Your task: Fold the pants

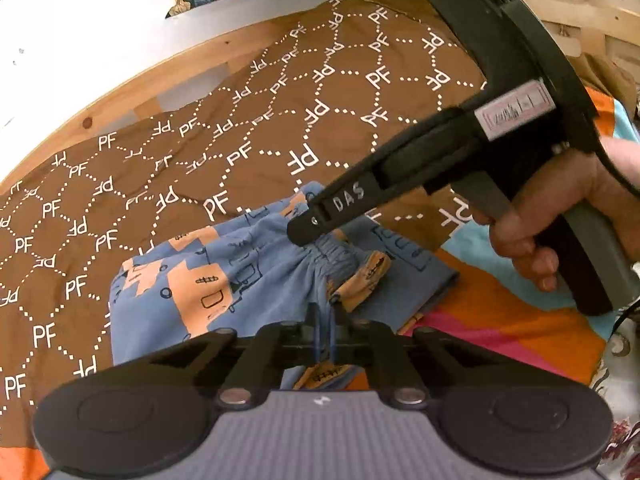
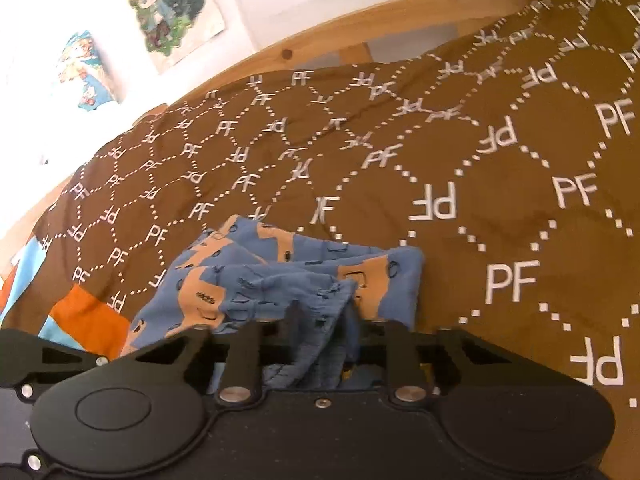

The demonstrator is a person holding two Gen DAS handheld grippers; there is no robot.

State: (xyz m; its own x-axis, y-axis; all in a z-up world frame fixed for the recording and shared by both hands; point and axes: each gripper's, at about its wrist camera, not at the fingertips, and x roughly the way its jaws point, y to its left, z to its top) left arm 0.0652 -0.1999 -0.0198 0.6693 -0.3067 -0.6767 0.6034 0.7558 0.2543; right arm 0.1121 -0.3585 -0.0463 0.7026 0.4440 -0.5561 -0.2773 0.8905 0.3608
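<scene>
Blue pants (image 1: 208, 276) with orange patches lie bunched on a brown blanket (image 1: 248, 128) printed with white "PF" letters, spread over a bed with a pine frame (image 1: 132, 80). Toward the near side the blanket gives way to a sheet (image 1: 512, 320) in orange, pink and light blue blocks, and one edge of the pants rests on it. The left gripper (image 1: 326, 314) has its fingers pinched tight on a gathered fold at the near edge of the pants. The right gripper (image 1: 298, 234), held in a hand (image 1: 556, 224), reaches in from the right in the left view and bites the elastic waistband where the cloth puckers. From its own camera the right gripper (image 2: 320, 312) shows blue cloth squeezed between its narrow fingers and hanging down past them. Pictures (image 2: 176, 12) hang on the white wall behind the bed.
</scene>
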